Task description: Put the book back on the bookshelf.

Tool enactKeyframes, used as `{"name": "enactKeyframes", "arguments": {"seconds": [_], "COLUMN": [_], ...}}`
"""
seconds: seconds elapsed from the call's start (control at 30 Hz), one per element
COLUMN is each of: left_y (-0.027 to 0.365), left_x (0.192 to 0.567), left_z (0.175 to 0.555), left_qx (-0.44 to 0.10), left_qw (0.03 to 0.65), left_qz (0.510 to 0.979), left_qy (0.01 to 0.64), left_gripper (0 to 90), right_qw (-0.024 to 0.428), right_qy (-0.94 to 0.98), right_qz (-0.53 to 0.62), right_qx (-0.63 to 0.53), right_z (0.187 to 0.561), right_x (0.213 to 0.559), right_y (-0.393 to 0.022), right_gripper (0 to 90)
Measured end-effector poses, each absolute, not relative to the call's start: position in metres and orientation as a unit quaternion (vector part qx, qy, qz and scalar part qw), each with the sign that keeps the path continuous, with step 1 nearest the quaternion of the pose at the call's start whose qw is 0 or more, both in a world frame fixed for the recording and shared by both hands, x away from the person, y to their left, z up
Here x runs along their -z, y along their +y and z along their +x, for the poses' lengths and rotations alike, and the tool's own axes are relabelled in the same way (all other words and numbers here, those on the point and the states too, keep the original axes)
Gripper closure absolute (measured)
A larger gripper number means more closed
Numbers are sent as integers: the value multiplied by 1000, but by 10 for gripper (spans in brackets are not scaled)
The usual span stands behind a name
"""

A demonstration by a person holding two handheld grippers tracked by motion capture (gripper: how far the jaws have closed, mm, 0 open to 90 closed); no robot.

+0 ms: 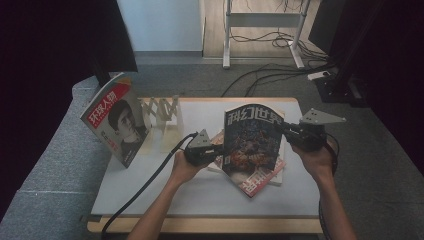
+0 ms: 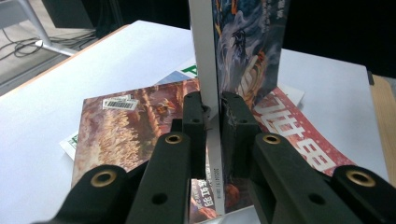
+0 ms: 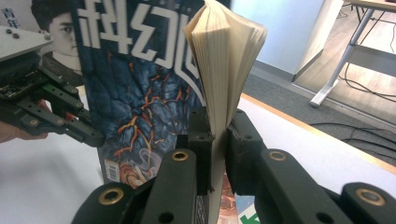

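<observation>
The magazine (image 1: 252,142) stands upright above the desk (image 1: 150,185), over a small pile of other magazines (image 1: 260,182), and each gripper is clamped on one side edge of it: the left gripper (image 1: 216,150) holds the spine side, the right gripper (image 1: 286,131) holds the page side. To do this step well, I think both hands should rise together and keep the same distance, because the pages fan out above the right jaws and may slip or bend. The rack (image 1: 165,117) with another magazine (image 1: 117,120) stands to the left, so the way there should stay clear of it. How deep the jaws bite is hard to see, and the lower magazines are partly covered.
</observation>
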State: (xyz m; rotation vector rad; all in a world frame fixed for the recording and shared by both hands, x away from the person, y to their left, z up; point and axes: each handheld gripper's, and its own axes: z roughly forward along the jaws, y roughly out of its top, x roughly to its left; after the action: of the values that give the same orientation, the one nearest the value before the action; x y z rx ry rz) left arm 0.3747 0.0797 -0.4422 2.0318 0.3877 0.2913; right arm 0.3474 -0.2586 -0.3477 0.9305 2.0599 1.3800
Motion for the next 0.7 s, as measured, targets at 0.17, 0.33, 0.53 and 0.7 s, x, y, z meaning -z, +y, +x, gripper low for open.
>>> {"name": "enactKeyframes", "arguments": {"seconds": [0.17,0.33,0.53,0.7], "left_y": [78,76,73,70], "left_x": [437,427,409,393], "left_z": [367,365,368,374], "left_qx": [-131,-130,-120,-104], "left_qw": [489,496,493,501], "left_qz": [851,847,849,846], "left_qy": [140,142,148,151], "left_gripper": [781,741,700,687], "right_qw": [243,246,242,241], "right_qy": [749,751,748,748], "right_qz": [345,341,346,347], "right_qx": [-511,-509,-511,-512], "right_z": [346,344,345,344], "right_x": [350,350,350,350], "right_y": [-263,-261,-261,-262], "right_gripper": [782,774,767,766]}}
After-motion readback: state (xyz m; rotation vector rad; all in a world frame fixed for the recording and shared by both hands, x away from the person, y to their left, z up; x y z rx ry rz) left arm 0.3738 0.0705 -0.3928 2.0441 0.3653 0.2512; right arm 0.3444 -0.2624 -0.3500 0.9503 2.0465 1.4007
